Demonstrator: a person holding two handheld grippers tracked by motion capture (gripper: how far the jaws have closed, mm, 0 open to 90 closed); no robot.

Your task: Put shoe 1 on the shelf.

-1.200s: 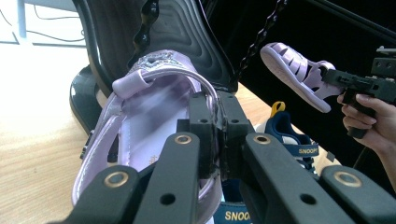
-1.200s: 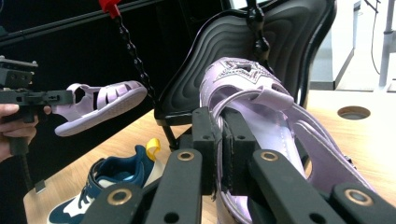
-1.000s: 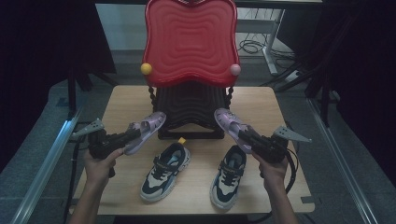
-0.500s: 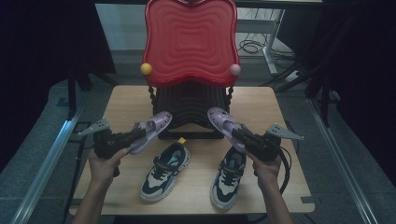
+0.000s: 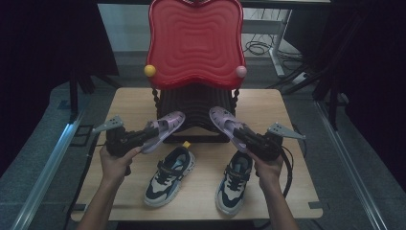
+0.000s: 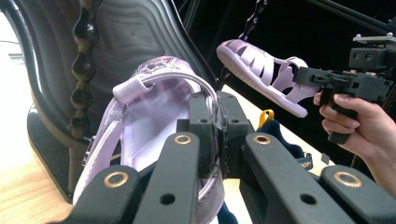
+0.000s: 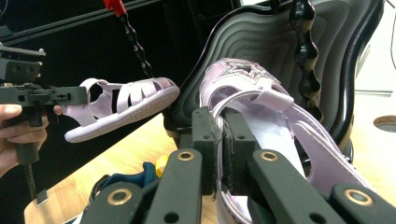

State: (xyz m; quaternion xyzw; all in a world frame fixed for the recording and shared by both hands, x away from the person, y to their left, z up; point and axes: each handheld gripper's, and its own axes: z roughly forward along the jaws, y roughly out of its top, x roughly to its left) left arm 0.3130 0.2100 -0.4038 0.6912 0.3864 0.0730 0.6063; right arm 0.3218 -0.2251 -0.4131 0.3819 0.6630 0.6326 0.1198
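Left gripper: black two-jaw tool in the person's left hand, its jaws clamped on the heel rim of the left lilac plastic strap sandal; in the left gripper view the pads pinch the thin side wall of that sandal.

Right gripper: matching black tool in the right hand, jaws pressed together on the heel rim of the right lilac plastic strap sandal; the right gripper view shows the grip at the sandal's edge.

Where the sandals are: both are held in the air above the light wooden counter, toes pointing toward the black ribbed stand, just in front of it, one at each side.

Stand: it sits at the back middle of the counter and carries a tall red wavy panel with a yellow ball and a pink ball at its lower corners.

Sneakers: a pair of dark blue and cream lace-up sneakers lies on the counter below the grippers, the left sneaker and the right sneaker apart from each other, toes toward the near edge.

Cross view: each gripper camera sees the other hand holding its sandal, e.g. and.
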